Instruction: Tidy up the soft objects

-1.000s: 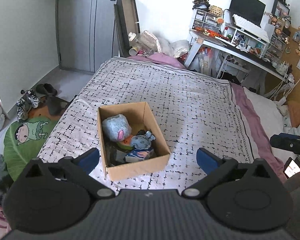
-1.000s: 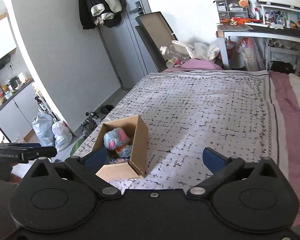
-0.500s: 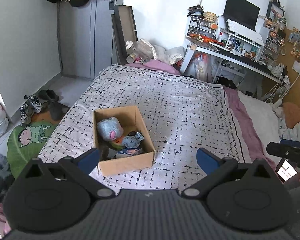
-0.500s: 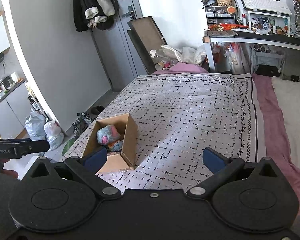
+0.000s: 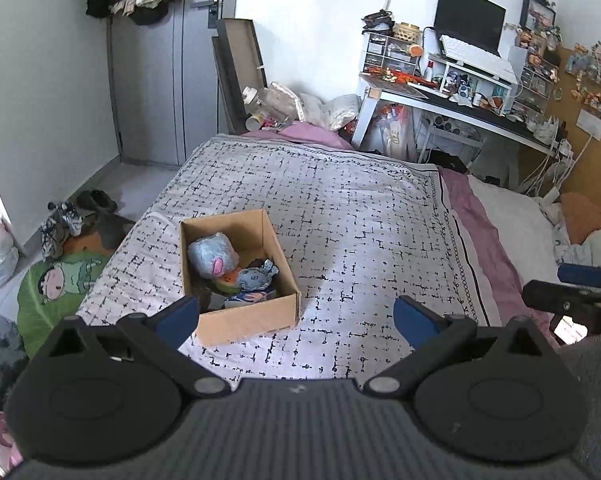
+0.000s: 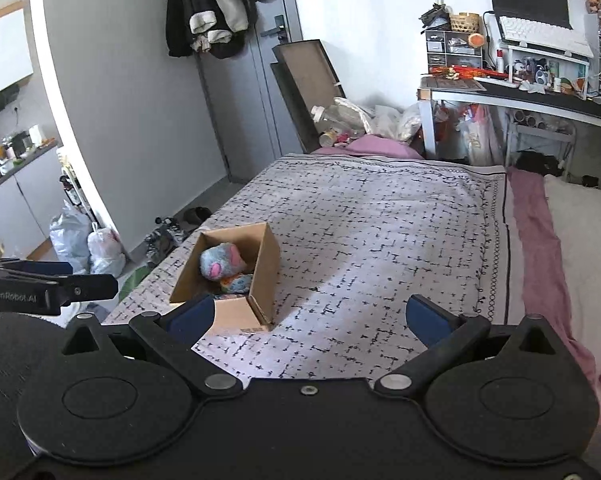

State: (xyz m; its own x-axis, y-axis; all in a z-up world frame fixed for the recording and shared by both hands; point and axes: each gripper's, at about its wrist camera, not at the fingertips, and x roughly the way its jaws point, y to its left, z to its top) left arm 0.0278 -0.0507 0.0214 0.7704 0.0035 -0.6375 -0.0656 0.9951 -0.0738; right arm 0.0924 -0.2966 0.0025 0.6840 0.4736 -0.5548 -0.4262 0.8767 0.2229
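Observation:
An open cardboard box (image 5: 244, 316) stands on the patterned bed cover (image 5: 360, 216) near the bed's left edge. Inside lie a blue plush with a pink patch (image 5: 212, 256), a smaller blue plush (image 5: 256, 278) and other soft items. The box also shows in the right wrist view (image 6: 266, 264), with the blue plush (image 6: 222, 260) inside. My left gripper (image 5: 296, 320) is open and empty, held back above the bed's near end. My right gripper (image 6: 306, 318) is open and empty, also held back from the box.
A cluttered desk (image 5: 460, 104) with a monitor stands at the far right. A grey door (image 5: 172, 80) and a leaning flat carton (image 5: 240, 68) are beyond the bed. Shoes (image 5: 60, 220) and bags (image 6: 88, 240) lie on the floor at left. Pillows (image 5: 512, 224) lie at right.
Both grippers have pulled back and up from the box, so it looks smaller and more of the room shows. Both stay open and empty.

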